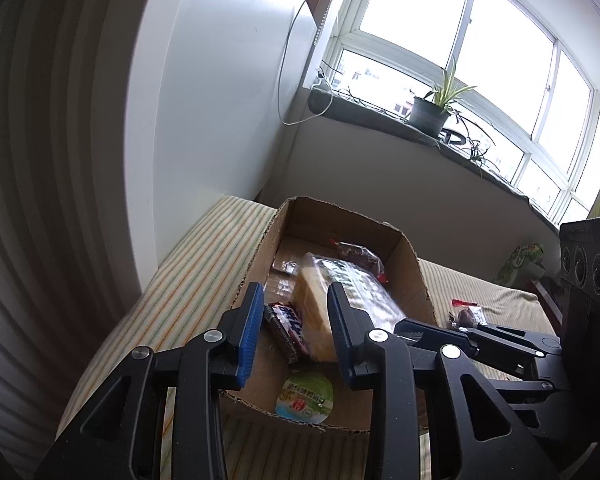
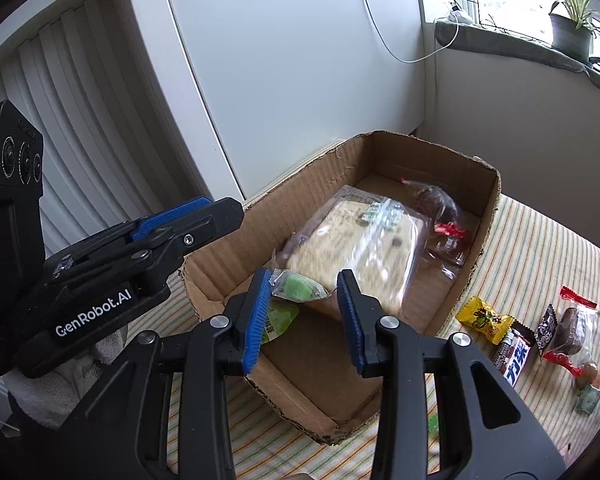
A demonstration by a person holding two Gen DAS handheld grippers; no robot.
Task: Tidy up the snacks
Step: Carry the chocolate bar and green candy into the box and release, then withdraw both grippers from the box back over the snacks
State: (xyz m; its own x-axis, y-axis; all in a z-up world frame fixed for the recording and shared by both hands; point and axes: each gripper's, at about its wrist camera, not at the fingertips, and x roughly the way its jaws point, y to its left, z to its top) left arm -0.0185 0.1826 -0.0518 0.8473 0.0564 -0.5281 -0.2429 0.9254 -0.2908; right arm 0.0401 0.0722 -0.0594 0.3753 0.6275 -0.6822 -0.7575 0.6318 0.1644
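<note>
A cardboard box (image 2: 420,152) stands on the striped cloth. It holds a bagged bread loaf (image 2: 356,240), a dark snack with red ends (image 2: 440,204) and a green-lidded jelly cup (image 1: 305,398). My right gripper (image 2: 304,312) is open over the box's near end. A green candy in clear wrap (image 2: 300,286) sits between its fingertips against the left pad, clear of the right one. My left gripper (image 1: 294,332) is open above the box (image 1: 256,256). Below its gap, a chocolate bar (image 1: 286,330) leans on the loaf (image 1: 340,292).
Loose on the cloth right of the box lie a yellow candy (image 2: 482,318), a second chocolate bar (image 2: 514,356), a dark packet (image 2: 548,330) and a brown wrapped snack (image 2: 576,324). A white wall rises behind the box. A potted plant (image 1: 430,114) stands on the window sill.
</note>
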